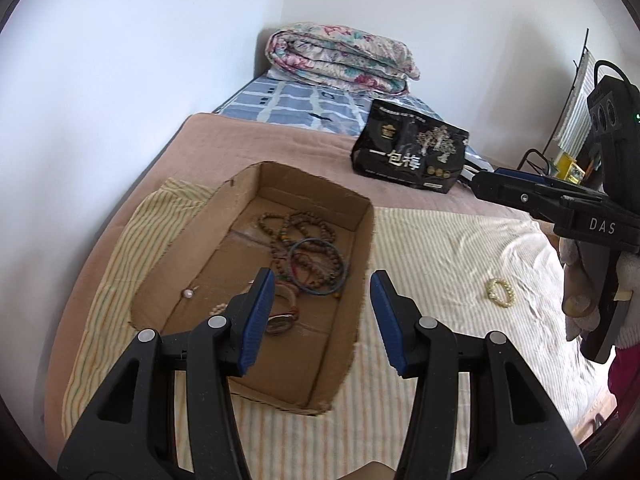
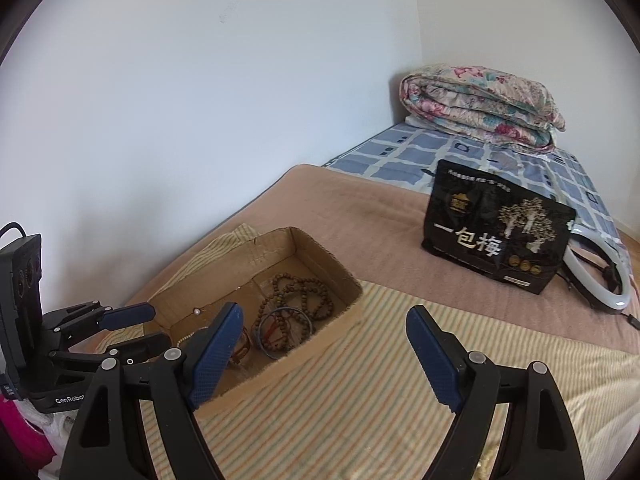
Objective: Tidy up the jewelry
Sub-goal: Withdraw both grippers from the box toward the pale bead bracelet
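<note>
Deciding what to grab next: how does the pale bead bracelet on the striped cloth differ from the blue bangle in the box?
The pale bead bracelet lies alone on the striped cloth, outside the cardboard box; the blue bangle is inside, overlapping brown bead strands. The bracelet is beaded and cream-gold; the bangle is a smooth, thin hoop. The bracelet looks smaller. Both lie flat, untouched by either gripper.

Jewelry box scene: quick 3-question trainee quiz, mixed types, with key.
1. True or false: the pearl bracelet lies inside the box.
2. The blue bangle lies: A) on the striped cloth B) in the box C) on the black bag
3. Fill in: both the left gripper and the right gripper are ____.

Key: 1 false, it lies on the cloth outside. 2 B. 3 open.
</note>
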The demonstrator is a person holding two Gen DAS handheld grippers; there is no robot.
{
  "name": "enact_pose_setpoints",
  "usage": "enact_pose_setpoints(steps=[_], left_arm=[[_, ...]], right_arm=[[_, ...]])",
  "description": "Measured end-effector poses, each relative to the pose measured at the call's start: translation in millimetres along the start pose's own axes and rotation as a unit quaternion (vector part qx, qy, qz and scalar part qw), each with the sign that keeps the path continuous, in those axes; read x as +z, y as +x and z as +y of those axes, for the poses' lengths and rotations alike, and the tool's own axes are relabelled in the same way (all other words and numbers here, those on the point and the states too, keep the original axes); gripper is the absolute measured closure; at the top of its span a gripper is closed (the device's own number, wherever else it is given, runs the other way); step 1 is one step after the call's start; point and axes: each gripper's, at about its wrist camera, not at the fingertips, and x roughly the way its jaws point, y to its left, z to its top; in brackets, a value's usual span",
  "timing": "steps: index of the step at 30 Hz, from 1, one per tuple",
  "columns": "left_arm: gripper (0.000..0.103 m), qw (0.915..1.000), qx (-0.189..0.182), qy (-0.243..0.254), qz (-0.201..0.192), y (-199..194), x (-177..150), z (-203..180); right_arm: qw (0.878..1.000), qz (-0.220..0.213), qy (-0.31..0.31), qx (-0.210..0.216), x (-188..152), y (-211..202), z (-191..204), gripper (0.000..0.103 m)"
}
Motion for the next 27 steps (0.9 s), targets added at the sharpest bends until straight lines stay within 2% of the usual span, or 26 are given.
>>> enact_pose_setpoints(steps=[9, 19, 27], left_arm=[[0.053, 0.9989, -0.040, 0.023, 0.007, 5.4, -5.0, -48.0], [0.053, 0.9954, -0.078, 0.050, 0.025, 20.6, -15.6, -98.0], [0.053, 0.9917, -0.097, 0.076, 0.036, 34.8, -20.3, -131.5]], right_arm=[[0.999, -0.007, 0.005, -0.033, -13.3, -49.4, -36.0, 0.018], [0.996, 0.005, 0.026, -0.082, -42.5, -94.3, -87.0, 0.018], [0.992, 0.036, 0.043, -0.112, -77.0, -104.3, -128.0, 0.018]])
